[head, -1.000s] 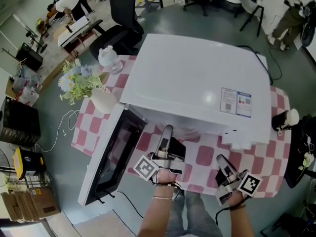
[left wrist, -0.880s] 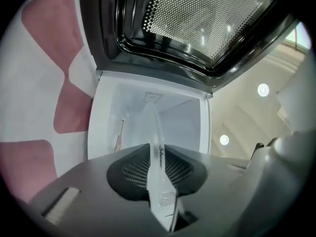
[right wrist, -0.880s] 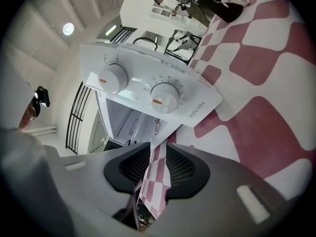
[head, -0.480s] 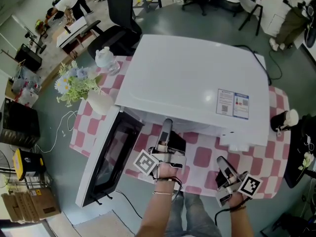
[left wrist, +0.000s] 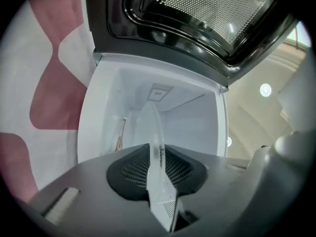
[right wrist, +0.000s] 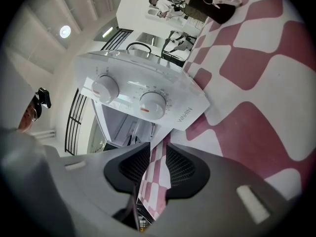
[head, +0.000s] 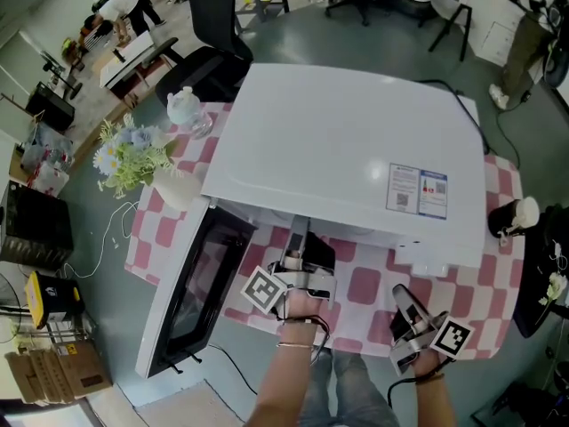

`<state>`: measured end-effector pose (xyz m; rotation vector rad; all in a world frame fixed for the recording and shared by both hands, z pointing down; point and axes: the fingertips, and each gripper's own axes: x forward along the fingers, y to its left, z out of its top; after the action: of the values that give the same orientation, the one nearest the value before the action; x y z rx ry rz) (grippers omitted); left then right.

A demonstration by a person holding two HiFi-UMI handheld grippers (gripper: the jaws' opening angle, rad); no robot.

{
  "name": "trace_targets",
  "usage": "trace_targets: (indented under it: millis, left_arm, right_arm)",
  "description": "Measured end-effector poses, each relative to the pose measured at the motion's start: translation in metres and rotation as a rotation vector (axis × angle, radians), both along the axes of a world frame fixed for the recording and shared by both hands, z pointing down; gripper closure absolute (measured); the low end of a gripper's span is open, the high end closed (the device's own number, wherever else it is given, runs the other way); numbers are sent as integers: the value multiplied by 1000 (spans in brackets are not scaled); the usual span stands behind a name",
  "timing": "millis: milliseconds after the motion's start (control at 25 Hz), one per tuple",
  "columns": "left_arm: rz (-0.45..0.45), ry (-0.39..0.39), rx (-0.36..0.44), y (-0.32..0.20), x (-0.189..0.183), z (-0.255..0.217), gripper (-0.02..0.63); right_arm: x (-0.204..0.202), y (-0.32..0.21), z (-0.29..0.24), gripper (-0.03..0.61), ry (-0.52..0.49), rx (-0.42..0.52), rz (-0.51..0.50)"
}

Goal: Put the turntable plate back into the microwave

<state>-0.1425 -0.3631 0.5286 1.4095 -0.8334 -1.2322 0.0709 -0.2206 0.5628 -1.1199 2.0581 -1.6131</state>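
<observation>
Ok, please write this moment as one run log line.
microwave door: open | left gripper: shut on turntable plate, edge-on, facing cavity | right gripper: open, empty

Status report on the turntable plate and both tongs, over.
Left tongs shut on turntable plate, facing microwave cavity. Right tongs open, empty. Door open; nothing seen blocking.

I see flowers [head: 129,154] near a glass teapot [head: 184,108] on the checked desk cloth [head: 366,283]. A black chair [head: 213,34] stands beyond
</observation>
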Motion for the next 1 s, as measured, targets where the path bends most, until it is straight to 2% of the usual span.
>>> trace_targets:
  millis: [1000]
  left_arm:
    - [0, -30, -59, -15, 3, 18, 538]
  right_arm:
    - [-2, -5, 12, 494, 9, -26, 8]
